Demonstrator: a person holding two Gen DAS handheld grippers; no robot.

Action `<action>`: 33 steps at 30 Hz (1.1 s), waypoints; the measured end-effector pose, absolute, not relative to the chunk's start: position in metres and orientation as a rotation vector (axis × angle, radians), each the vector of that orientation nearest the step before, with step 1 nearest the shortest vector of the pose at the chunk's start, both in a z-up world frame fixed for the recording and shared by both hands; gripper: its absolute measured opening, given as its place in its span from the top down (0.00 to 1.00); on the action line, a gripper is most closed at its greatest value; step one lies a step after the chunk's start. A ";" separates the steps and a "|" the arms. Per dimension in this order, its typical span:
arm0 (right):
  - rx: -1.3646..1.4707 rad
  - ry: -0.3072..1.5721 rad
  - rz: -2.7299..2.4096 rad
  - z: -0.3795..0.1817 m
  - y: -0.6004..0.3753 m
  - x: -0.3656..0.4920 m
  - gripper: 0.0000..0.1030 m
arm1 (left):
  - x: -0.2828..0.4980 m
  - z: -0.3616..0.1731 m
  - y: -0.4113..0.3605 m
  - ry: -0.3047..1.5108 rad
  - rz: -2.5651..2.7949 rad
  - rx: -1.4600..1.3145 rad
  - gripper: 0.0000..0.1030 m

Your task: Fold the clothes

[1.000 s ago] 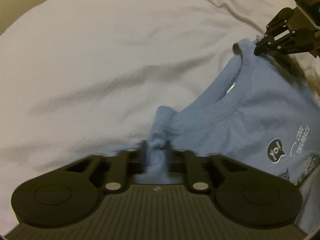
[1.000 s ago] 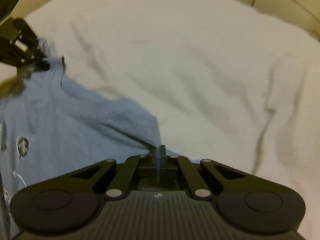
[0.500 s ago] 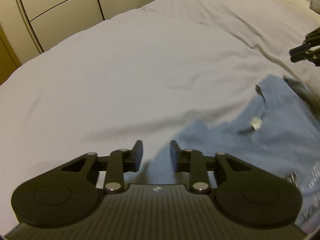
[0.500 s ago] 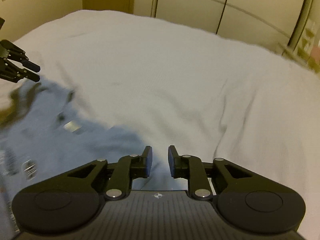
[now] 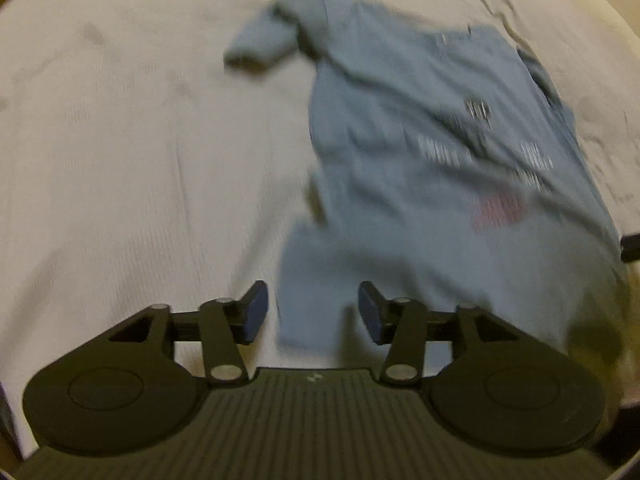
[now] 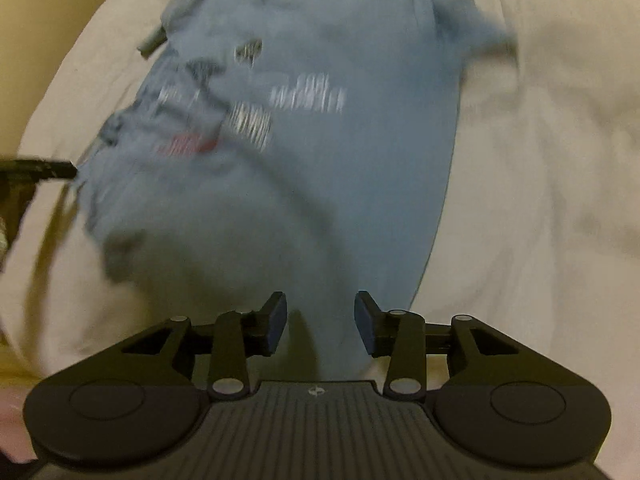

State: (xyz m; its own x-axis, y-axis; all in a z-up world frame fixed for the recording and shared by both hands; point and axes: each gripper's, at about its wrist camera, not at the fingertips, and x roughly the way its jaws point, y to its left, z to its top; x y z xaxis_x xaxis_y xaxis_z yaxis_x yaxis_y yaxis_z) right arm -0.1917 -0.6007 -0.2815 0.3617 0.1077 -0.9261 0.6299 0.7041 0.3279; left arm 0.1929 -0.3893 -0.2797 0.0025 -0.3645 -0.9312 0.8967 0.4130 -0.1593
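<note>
A blue T-shirt (image 5: 420,168) with white and red print lies spread on the white bed sheet (image 5: 120,140), front side up, one sleeve (image 5: 260,42) sticking out at the far left. My left gripper (image 5: 310,310) is open over the shirt's near hem corner, nothing between its fingers. In the right wrist view the same T-shirt (image 6: 320,140) fills the middle, and my right gripper (image 6: 320,322) is open above the shirt's near edge. Both views are motion-blurred. The left gripper's tip (image 6: 40,170) shows at the left edge of the right wrist view.
The white sheet (image 6: 540,160) is wrinkled around the shirt. The bed's edge and a yellowish floor (image 6: 44,12) show at the left of the right wrist view. A dark part of the other gripper (image 5: 632,246) pokes in at the right edge.
Both grippers let go of the shirt's shoulders a second ago, opened, then swung round to the shirt's hem end. The shirt now lies flat on the bed.
</note>
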 end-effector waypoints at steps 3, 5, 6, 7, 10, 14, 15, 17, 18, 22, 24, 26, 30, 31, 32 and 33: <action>0.836 1.166 -0.412 -0.279 -0.574 -0.214 0.54 | 0.197 -0.296 -0.374 1.217 -1.074 0.507 0.53; 0.888 1.141 -0.459 -0.279 -0.562 -0.227 0.52 | 0.204 -0.299 -0.369 1.205 -1.068 0.435 0.53; 0.923 1.122 -0.483 -0.281 -0.557 -0.234 0.52 | 0.208 -0.300 -0.367 1.196 -1.064 0.400 0.53; 0.963 1.099 -0.506 -0.284 -0.553 -0.240 0.52 | 0.212 -0.303 -0.366 1.209 -1.069 0.360 0.53; 1.123 1.007 -0.576 -0.302 -0.543 -0.257 0.52 | 0.225 -0.311 -0.367 1.280 -1.095 0.245 0.59; 1.291 0.878 -0.644 -0.326 -0.526 -0.271 0.51 | 0.229 -0.316 -0.373 1.328 -1.123 0.233 0.97; 1.311 0.853 -0.650 -0.331 -0.523 -0.273 0.51 | 0.229 -0.315 -0.374 1.327 -1.129 0.235 0.98; 1.363 0.792 -0.664 -0.338 -0.523 -0.277 0.50 | 0.226 -0.313 -0.374 1.318 -1.140 0.243 0.99; 1.391 0.762 -0.670 -0.342 -0.523 -0.280 0.50 | 0.225 -0.311 -0.374 1.310 -1.145 0.249 1.00; 1.457 0.710 -0.634 -0.336 -0.534 -0.283 0.95 | 0.218 -0.298 -0.365 1.259 -1.148 0.253 1.00; 1.442 0.713 -0.597 -0.322 -0.541 -0.284 0.96 | 0.213 -0.284 -0.356 1.232 -1.148 0.231 1.00; 1.415 0.713 -0.571 -0.301 -0.551 -0.290 0.96 | 0.207 -0.267 -0.345 1.207 -1.155 0.202 1.00; 1.340 0.773 -0.514 -0.251 -0.569 -0.304 0.97 | 0.185 -0.226 -0.319 1.173 -1.160 0.199 1.00; 1.318 0.804 -0.488 -0.240 -0.572 -0.306 0.97 | 0.179 -0.217 -0.309 1.171 -1.146 0.190 1.00; 1.289 0.834 -0.467 -0.229 -0.573 -0.306 0.97 | 0.173 -0.207 -0.300 1.169 -1.131 0.182 1.00; 1.255 0.867 -0.448 -0.219 -0.574 -0.307 0.97 | 0.167 -0.199 -0.291 1.174 -1.121 0.169 1.00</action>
